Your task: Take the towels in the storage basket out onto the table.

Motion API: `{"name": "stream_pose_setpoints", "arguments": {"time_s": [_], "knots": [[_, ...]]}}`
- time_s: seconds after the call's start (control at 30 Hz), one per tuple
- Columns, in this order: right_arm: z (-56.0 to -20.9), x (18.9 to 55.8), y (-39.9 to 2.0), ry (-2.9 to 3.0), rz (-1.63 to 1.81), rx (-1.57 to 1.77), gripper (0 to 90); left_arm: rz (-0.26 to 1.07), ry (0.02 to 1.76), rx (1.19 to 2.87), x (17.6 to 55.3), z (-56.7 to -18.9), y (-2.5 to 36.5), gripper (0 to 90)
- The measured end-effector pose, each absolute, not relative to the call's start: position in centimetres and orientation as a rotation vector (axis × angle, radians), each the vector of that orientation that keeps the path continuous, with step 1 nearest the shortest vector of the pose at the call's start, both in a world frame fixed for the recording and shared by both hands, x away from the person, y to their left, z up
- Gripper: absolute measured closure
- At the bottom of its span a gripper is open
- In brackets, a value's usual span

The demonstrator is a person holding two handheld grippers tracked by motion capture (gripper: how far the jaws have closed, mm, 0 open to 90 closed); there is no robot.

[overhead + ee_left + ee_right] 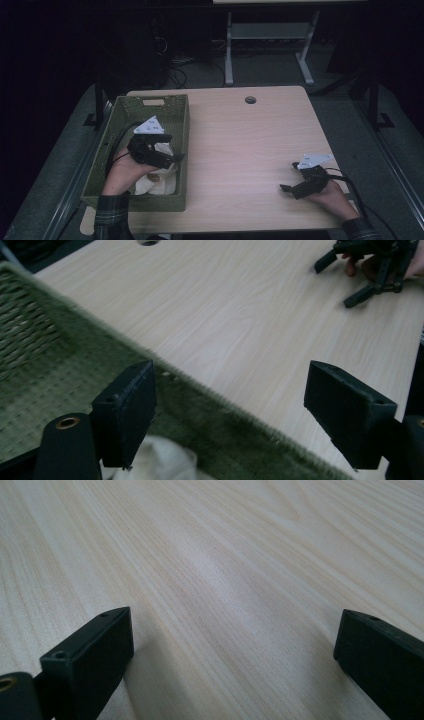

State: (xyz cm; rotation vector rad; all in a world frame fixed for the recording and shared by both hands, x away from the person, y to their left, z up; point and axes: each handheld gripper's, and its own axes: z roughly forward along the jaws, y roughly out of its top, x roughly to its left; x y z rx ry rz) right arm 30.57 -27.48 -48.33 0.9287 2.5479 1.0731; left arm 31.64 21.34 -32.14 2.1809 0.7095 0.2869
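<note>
High view: left gripper sits left of centre in the frame, over the green woven basket that takes up the left part of the wooden table. White cloth lies in the basket's near end, lower left of the frame, right under the gripper and the left hand. Can't tell contact from here. Right gripper is at lower right, resting low on the bare table, jaws pointing toward frame left, well apart from the basket.

Left gripper view: jaws spread wide, nothing between the pads. Basket wall runs diagonally across the gap between them, basket floor at left. A bit of the white cloth shows at bottom centre-left, just beside the left jaw, not gripped. Table fills the upper right; the right gripper with its hand is at the upper right corner, jaws parted.

Right gripper view: jaws wide apart at bottom left and bottom right, gripping nothing. Bare wood grain between them and beyond.
</note>
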Motion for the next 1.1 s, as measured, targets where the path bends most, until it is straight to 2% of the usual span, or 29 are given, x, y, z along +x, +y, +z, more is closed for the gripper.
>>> {"name": "stream_pose_setpoints", "arguments": {"time_s": [0.43, 0.93, 1.1], "knots": [[-48.3, 30.6, -27.5, 2.548, 1.073, 0.929, 2.3, 0.343, 0.77, 2.247, 33.3, -34.0, 23.8, 23.2], [-48.3, 30.6, -27.5, 2.548, 1.073, 0.93, 2.3, 0.283, 0.883, 2.355, 34.2, -38.5, 24.4, 23.7], [-48.3, 30.6, -27.5, 2.548, 1.072, 0.931, 2.3, 0.273, 0.94, 2.361, 34.7, -39.9, 24.6, 19.2]]}}
